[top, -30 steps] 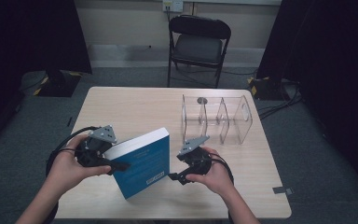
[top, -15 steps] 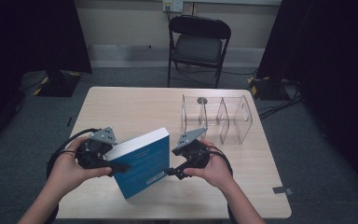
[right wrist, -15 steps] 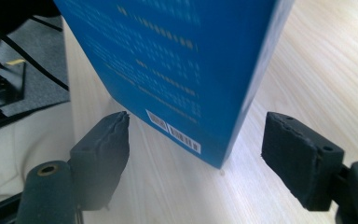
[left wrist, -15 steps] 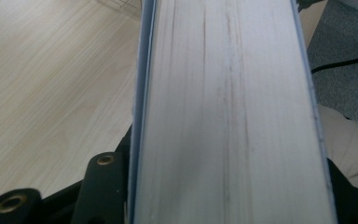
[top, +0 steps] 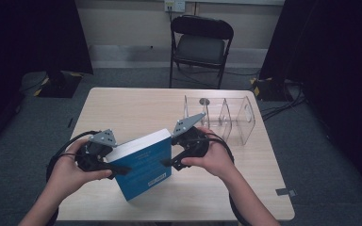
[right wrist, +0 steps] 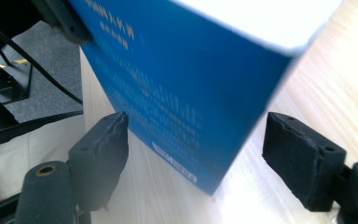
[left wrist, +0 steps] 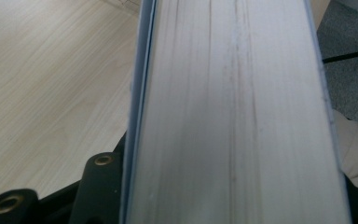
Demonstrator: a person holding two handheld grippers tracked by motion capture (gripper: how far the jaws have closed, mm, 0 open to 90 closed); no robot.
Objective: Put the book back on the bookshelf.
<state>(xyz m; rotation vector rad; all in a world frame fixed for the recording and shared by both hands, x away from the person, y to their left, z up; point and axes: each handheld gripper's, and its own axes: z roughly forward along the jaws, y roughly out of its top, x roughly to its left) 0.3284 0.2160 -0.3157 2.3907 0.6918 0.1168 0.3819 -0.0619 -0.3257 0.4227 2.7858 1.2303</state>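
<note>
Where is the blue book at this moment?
In the high view the blue book stands tilted near the table's front edge, gripped by the left gripper, with the open right gripper beside it and the clear organizer behind.

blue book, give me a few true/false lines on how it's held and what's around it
1. The left gripper is clamped on the blue book. True.
2. The right gripper is clamped on the book too. False: its jaws stand open, apart from the cover.
3. The book lies flat on the table. False: it is tilted up on an edge.
4. The clear plastic organizer stands past the book. True.
</note>
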